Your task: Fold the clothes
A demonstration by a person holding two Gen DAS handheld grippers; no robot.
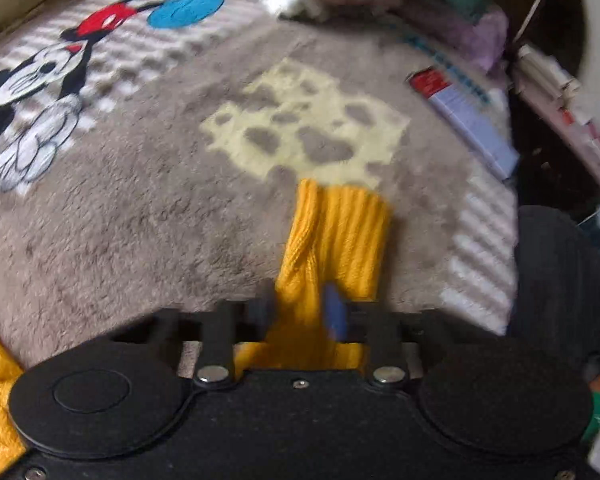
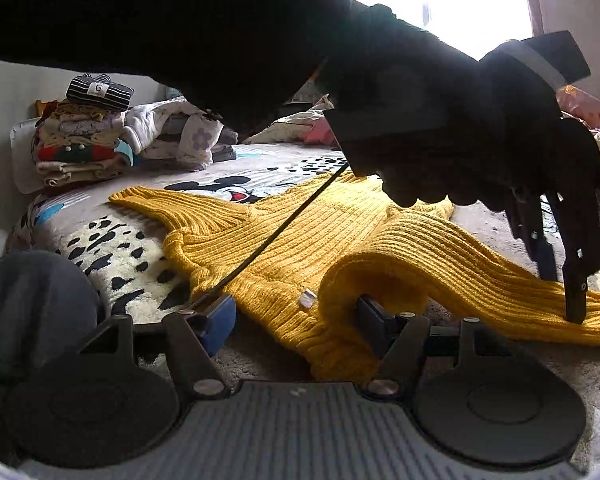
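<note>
On the blanket point(image 1: 140, 208), left gripper point(image 1: 302, 308) pinches the yellow sweater's point(image 2: 300, 240) sleeve; right gripper point(image 2: 296, 316) gapes wide at its hem.

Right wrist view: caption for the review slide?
Left gripper pinches the yellow sweater sleeve on the bed; right gripper open around its hem.

The sweater point(image 2: 300, 248) lies spread on the blanket point(image 2: 112, 256) covering what seems a bed. Behind it to the left stands a stack of folded clothes point(image 2: 80, 140), loose laundry point(image 2: 180, 136) beside it.
</note>
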